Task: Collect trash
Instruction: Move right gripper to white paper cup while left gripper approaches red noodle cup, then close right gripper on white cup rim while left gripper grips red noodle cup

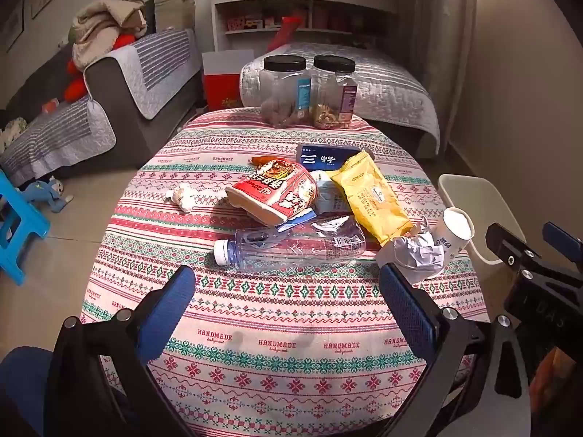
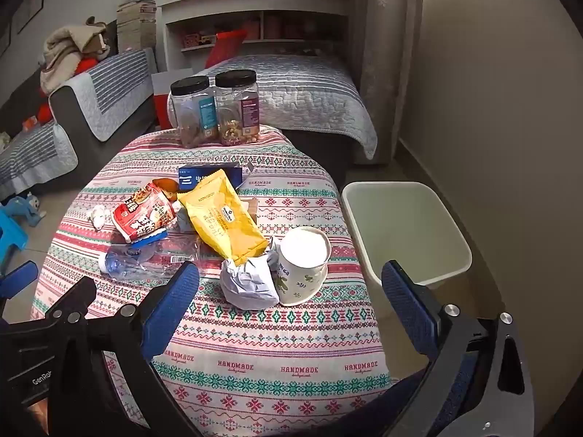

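Trash lies on a patterned tablecloth [image 1: 291,309]: a crushed clear bottle [image 1: 291,245], a red noodle cup [image 1: 277,193] on its side, a yellow snack bag [image 1: 371,198], a blue box [image 1: 324,156], a crumpled tissue [image 1: 182,196], crumpled white paper [image 2: 251,282] and a paper cup [image 2: 302,266]. A white bin [image 2: 404,229] stands right of the table. My left gripper [image 1: 288,284] is open, just short of the bottle. My right gripper [image 2: 291,280] is open, its fingers either side of the paper and cup, near them.
Two black-lidded jars [image 1: 309,91] stand at the table's far edge. A bed [image 2: 302,87] and a sofa [image 1: 120,83] lie beyond. A blue stool [image 1: 14,225] and a toy are on the floor at left. The right gripper's body shows in the left wrist view [image 1: 535,266].
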A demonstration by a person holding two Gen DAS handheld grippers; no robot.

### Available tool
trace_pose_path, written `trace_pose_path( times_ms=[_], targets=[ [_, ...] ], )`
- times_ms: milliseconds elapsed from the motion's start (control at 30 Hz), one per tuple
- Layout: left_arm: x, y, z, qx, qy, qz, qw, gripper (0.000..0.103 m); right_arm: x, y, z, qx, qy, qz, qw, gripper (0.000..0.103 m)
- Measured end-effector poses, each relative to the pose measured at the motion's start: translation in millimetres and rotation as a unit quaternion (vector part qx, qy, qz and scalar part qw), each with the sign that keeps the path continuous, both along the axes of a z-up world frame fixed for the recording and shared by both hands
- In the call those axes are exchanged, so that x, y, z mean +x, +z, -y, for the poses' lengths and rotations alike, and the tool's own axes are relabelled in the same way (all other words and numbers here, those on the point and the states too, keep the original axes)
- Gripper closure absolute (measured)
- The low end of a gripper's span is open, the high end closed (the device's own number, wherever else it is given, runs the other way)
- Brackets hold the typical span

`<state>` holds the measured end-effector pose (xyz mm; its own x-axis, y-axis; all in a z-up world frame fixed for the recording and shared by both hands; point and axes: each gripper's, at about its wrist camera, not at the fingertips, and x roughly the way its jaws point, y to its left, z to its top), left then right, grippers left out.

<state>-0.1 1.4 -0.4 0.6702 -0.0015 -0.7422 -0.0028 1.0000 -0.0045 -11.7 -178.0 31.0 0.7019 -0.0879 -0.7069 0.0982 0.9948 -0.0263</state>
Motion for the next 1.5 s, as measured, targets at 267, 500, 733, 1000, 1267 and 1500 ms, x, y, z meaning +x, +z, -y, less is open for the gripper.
trace_pose_path(
  times_ms=[267,500,733,1000,1267,1500],
  targets=[
    [6.1,-5.5,-2.7,-0.007,0.009,-0.013,0.9999,0.006,1.1,-4.4,12.0,0.056,0.004,0.007,0.998,0.007],
    [9.8,-7.4,-15.5,-0.014,0.01,-0.018,0.9997,0.006,14.7,-19.0,19.4,0.085,0.01,-0.03,0.996,0.007],
    [53.1,-0.3,-61.9,-0.064,0.049,-0.043,0.9958,0.006,58.2,-32.5,52.7,0.136,0.006,-0.07,0.988,0.007],
    [101.3,-11.0,-122.0,-0.153,0.101,-0.081,0.9796,0.006,90.4,-59.3,72.5,0.195,-0.015,-0.113,0.974,0.008],
    [134.8,-60.7,-102.2,-0.264,0.077,-0.144,0.9505,0.006,103.7,-75.4,38.3,0.098,0.007,-0.139,0.985,0.029],
    [152.4,-85.6,-101.0,-0.337,0.099,-0.142,0.9253,0.032,106.0,-82.6,42.3,0.101,0.0,-0.147,0.984,0.051]
  ],
)
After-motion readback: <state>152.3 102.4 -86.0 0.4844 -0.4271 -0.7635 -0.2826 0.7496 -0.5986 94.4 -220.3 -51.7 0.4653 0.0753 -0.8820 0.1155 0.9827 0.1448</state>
